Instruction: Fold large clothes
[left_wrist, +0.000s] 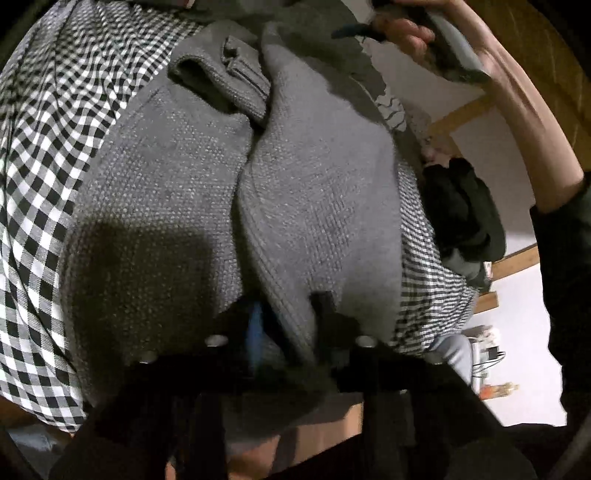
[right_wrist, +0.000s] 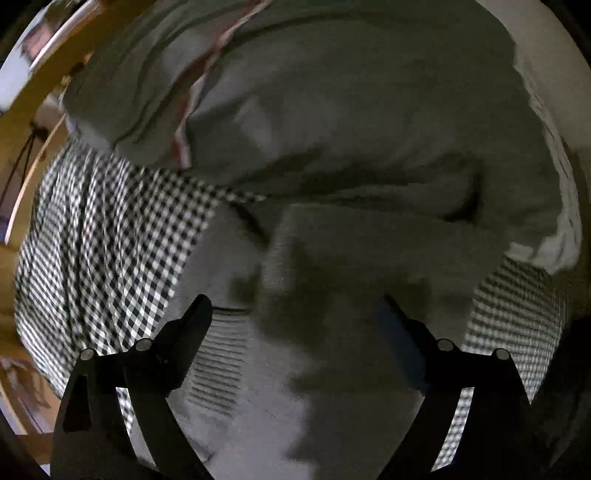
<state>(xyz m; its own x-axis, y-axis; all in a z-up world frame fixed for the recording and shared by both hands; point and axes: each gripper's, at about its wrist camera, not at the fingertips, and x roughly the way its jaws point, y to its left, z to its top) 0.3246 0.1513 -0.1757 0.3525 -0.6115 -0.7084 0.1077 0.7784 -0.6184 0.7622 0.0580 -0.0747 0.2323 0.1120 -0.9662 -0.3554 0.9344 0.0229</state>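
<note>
Because the grey knit (left_wrist: 177, 206) looks thick and limp, its hems suit gripping. The left claw (left_wrist: 288, 325) is partly parted, seemingly astride a fold; the right claw (right_wrist: 295, 325) gapes empty.

The left black two-finger gripper (left_wrist: 288, 325) showed dark, angular linkage arms fastened with round silver screws, and a bright blue pad lined the inner face of one finger. The right black two-finger gripper (right_wrist: 295, 325) had the same build: curved black arms, four round silver screw heads at the pivots, tapered matte fingers, and a blue pad along one finger's inner side. In the left wrist view, the person's bare forearm (left_wrist: 524, 122) emerged from a dark, loose sleeve (left_wrist: 565, 258) near the frame's edge.
</note>
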